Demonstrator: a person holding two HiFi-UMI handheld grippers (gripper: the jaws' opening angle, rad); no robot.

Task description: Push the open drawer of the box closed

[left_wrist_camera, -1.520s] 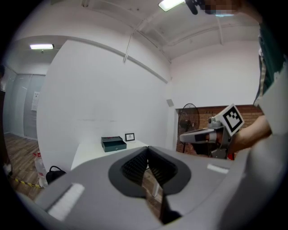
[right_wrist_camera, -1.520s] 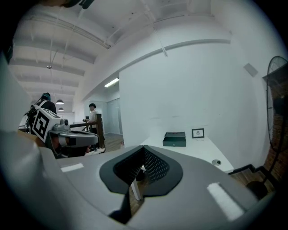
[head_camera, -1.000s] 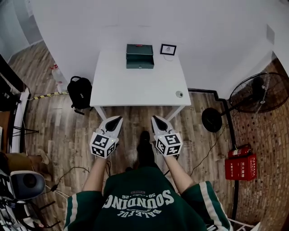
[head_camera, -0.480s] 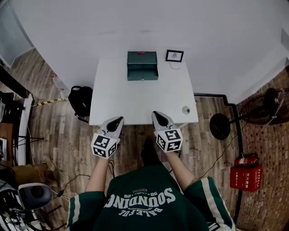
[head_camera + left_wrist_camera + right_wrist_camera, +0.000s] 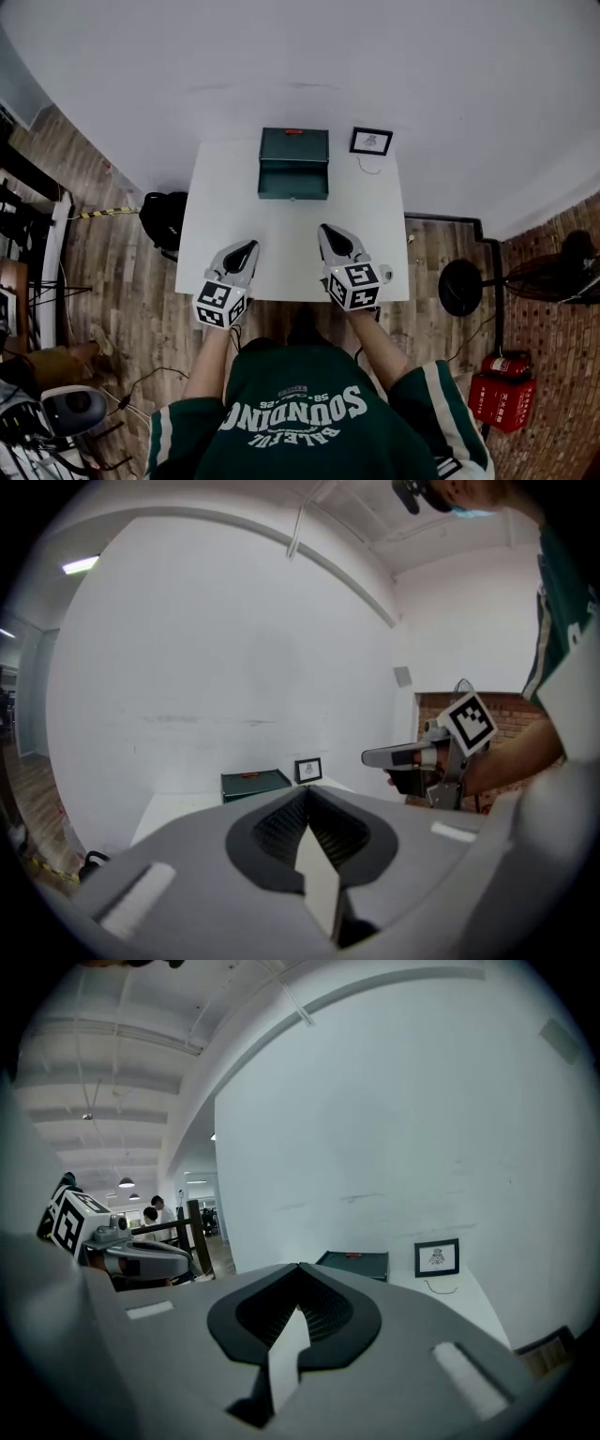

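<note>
Drawer (image 5: 293,183) juts from the green box (image 5: 294,145) far across the bench (image 5: 281,230); left claw (image 5: 246,251) and right claw (image 5: 329,234), both pressed together and empty, should meet its front centrally and push straight.

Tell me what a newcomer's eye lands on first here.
The dark green box sits at the far edge of the white table, its drawer pulled open toward the person. Next come the left hand-held gripper and right hand-held gripper, both shut and empty, over the table's near part. A small framed picture stands right of the box.
</note>
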